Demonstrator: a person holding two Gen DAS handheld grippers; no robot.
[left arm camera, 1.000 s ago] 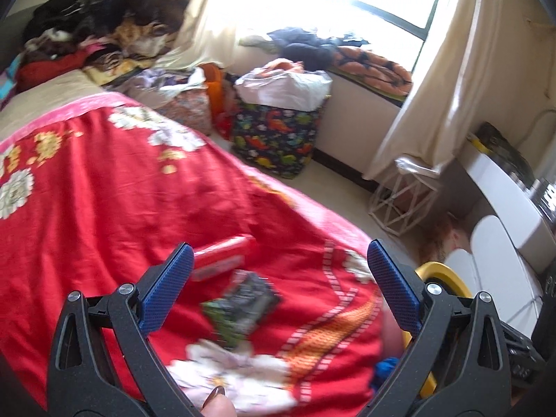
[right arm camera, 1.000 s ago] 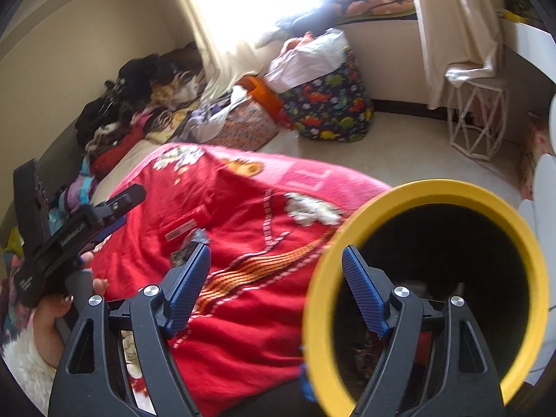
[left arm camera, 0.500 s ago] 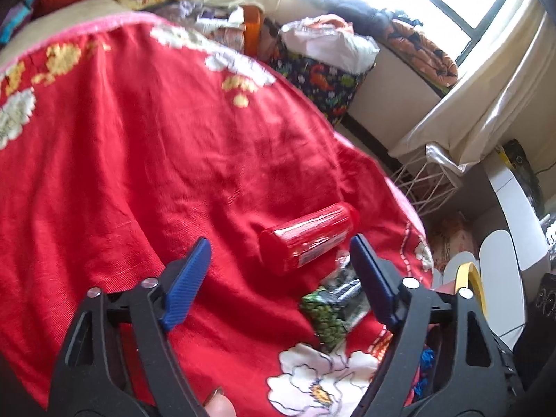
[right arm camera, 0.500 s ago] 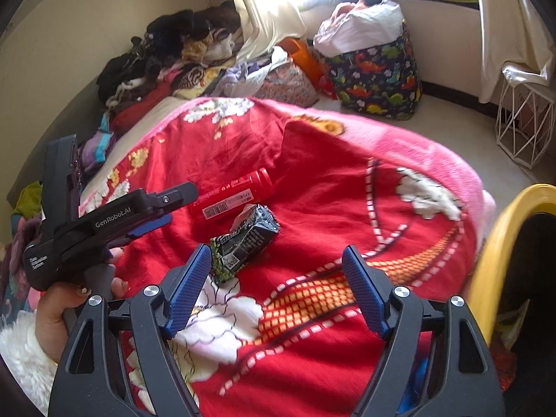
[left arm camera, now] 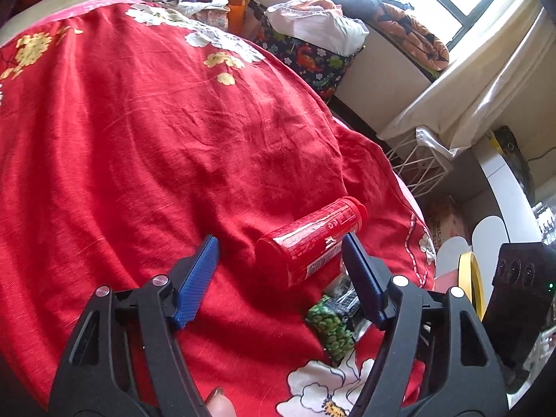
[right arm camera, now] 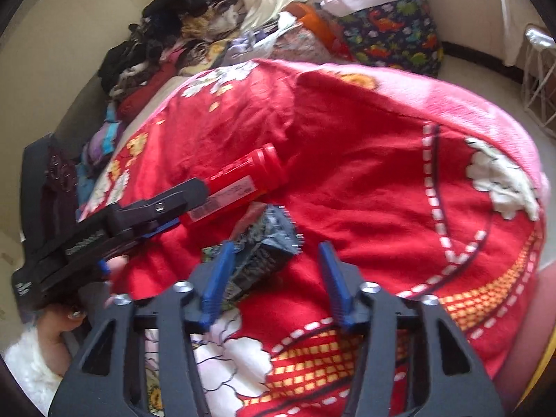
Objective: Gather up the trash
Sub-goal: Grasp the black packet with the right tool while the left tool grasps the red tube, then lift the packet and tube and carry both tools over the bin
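The left claw (left arm camera: 280, 250) hangs open over the red flowered bedspread (left arm camera: 146, 146), its blue pads spread wide on either side of the base of a red plastic bottle (left arm camera: 311, 238) that lies on its side, cap pointing toward the bed's far edge. Neither pad touches the bottle. Just beside the bottle, nearer the bed's edge, lies a crumpled green-and-black snack wrapper (left arm camera: 335, 316). The right claw (right arm camera: 276, 253) is also open, its left pad over the wrapper's near end, holding nothing. A wide stretch of bare bedspread lies to the left of the bottle. Past the bed's edge shows a yellow bin rim (left arm camera: 472, 283).
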